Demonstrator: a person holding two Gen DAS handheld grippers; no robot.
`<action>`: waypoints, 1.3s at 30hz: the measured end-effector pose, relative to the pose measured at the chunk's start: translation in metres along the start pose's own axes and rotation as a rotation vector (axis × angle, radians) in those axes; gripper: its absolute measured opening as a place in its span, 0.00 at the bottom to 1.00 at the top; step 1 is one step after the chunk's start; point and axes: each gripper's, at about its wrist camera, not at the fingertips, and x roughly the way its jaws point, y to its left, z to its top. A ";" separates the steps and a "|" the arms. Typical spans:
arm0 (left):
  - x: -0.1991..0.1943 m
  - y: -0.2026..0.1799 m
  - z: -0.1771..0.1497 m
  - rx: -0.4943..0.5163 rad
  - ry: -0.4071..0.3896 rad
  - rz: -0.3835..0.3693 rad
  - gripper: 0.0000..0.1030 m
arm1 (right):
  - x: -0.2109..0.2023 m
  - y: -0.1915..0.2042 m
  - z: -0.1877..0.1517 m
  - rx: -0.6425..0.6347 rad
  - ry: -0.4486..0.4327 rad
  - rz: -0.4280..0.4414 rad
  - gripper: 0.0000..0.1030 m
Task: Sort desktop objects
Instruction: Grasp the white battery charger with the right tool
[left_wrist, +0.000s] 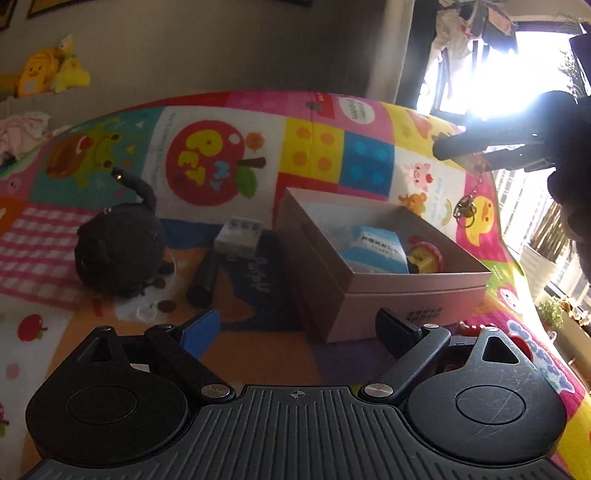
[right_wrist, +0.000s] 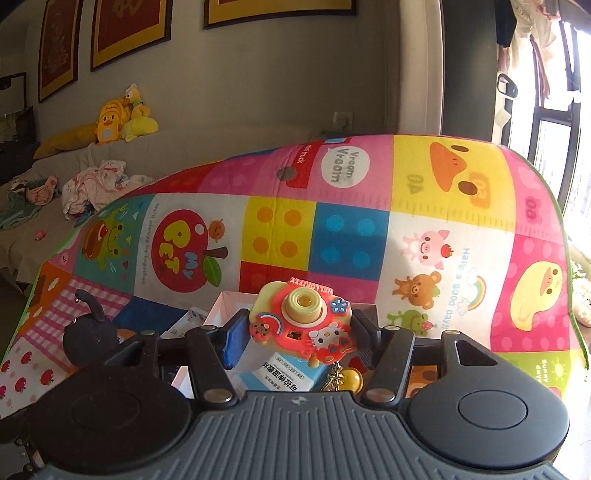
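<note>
My right gripper (right_wrist: 297, 334) is shut on a red and yellow toy camera keychain (right_wrist: 301, 321), held above the open pink box (right_wrist: 221, 301); its chain and gold bell (right_wrist: 351, 380) hang below. In the left wrist view the right gripper (left_wrist: 480, 147) hovers over the box (left_wrist: 413, 291) with the chain (left_wrist: 466, 208) dangling. The box holds a blue and white carton (left_wrist: 373, 249) and a red and yellow toy (left_wrist: 424, 256). My left gripper (left_wrist: 295, 326) is open and empty, low in front of the box. A black plush cat (left_wrist: 118, 251), a black cylinder (left_wrist: 205, 278) and a grey block (left_wrist: 240, 234) lie left of the box.
A colourful play mat (left_wrist: 314, 147) covers the surface. Coins and a clear plastic piece (left_wrist: 159, 299) lie by the plush cat. A sofa with yellow plush toys (right_wrist: 118, 120) and clothes stands behind. A bright window (left_wrist: 517, 74) and potted plants are to the right.
</note>
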 end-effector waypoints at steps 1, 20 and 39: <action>0.001 0.003 -0.002 -0.009 0.009 0.000 0.92 | 0.018 0.004 0.003 0.013 0.031 0.003 0.56; 0.001 0.025 -0.002 -0.080 0.038 0.054 0.97 | 0.105 0.071 0.027 0.010 0.192 0.059 0.63; 0.010 0.034 -0.006 -0.087 0.102 0.097 0.98 | 0.161 0.155 -0.006 -0.104 0.491 0.173 0.34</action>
